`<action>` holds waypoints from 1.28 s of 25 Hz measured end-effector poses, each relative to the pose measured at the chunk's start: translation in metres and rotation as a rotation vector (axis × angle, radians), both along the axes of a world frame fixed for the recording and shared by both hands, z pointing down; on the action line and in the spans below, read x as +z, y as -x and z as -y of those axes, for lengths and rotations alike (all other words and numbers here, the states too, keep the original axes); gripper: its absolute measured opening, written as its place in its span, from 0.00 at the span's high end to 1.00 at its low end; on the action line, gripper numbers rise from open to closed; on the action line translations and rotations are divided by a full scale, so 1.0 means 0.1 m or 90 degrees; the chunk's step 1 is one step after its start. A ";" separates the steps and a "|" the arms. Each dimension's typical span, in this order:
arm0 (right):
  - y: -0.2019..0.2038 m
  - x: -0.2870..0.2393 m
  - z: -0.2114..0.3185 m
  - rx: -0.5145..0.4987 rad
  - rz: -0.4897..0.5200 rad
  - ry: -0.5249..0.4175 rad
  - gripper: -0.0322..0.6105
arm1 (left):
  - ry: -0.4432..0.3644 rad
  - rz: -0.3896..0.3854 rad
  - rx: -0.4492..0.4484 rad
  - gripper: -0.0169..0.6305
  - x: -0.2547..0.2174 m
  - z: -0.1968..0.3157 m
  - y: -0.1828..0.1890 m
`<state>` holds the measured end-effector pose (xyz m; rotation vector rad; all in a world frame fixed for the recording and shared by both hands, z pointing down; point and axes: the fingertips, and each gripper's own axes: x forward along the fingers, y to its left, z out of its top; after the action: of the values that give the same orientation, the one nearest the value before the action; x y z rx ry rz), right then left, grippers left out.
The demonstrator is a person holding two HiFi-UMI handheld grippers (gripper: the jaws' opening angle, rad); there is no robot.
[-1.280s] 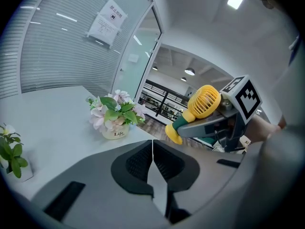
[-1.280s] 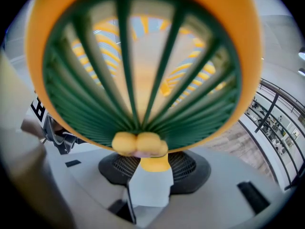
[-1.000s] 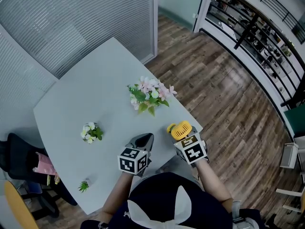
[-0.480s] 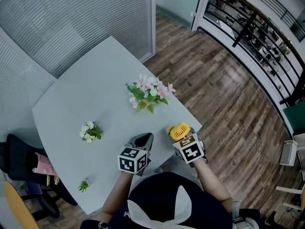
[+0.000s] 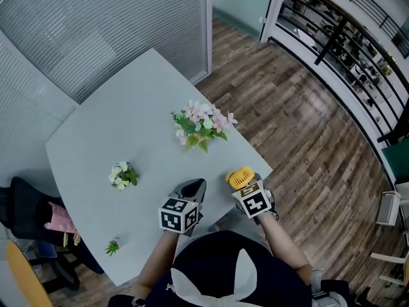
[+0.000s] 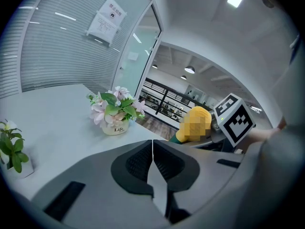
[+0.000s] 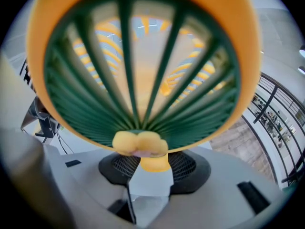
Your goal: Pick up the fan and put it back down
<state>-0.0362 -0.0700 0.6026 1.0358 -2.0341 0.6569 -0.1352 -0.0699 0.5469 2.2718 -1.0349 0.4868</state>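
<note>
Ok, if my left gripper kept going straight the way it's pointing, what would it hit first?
Probably the bare table, just short of the pot of pink flowers: the left gripper tilts downward toward it. Depth is hard to judge.

A yellow fan (image 7: 143, 66) with a dark green ribbed grille is seen very close, and most of the frame is filled by it. Its short yellow neck (image 7: 153, 162) is clamped by the right tongs (image 7: 153, 165), with one dark meshed pad (image 7: 191, 166) pressed against each side. A cluster of small yellow knobs (image 7: 139, 143) is seen at the foot of the grille. A pale worktop (image 7: 78, 142) is glimpsed under the rim at the left, and a wooden floor (image 7: 238, 140) and a dark railing (image 7: 276, 104) at the right.
</note>
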 end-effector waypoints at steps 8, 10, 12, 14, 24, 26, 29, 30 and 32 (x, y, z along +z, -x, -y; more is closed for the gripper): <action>0.01 0.19 0.02 -0.005 -0.002 0.009 0.66 | 0.003 0.007 -0.010 0.94 0.02 -0.02 0.03; 0.02 0.24 0.04 -0.007 -0.004 0.011 0.66 | 0.005 0.009 -0.012 0.94 0.03 -0.01 0.04; 0.03 0.28 0.06 -0.009 -0.005 0.013 0.66 | 0.006 0.010 -0.013 0.94 0.03 0.00 0.05; 0.04 0.32 0.08 -0.010 -0.007 0.014 0.66 | 0.007 0.011 -0.015 0.94 0.03 0.01 0.06; 0.03 0.57 0.09 -0.013 -0.009 0.032 0.66 | 0.011 0.017 -0.032 0.94 0.04 0.03 0.13; 0.03 0.62 0.10 -0.012 -0.007 0.034 0.66 | 0.013 0.018 -0.037 0.94 0.05 0.02 0.16; 0.03 0.71 0.13 -0.013 -0.008 0.038 0.66 | 0.017 0.022 -0.045 0.94 0.07 0.02 0.19; 0.03 0.74 0.14 -0.014 -0.009 0.039 0.66 | 0.019 0.023 -0.047 0.94 0.08 0.02 0.20; 0.03 0.78 0.14 -0.015 -0.014 0.040 0.66 | 0.021 0.025 -0.050 0.94 0.09 0.02 0.22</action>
<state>-0.0390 -0.0845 0.6810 0.9771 -1.9913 0.6908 -0.1572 -0.0716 0.5560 2.1919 -1.1234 0.5125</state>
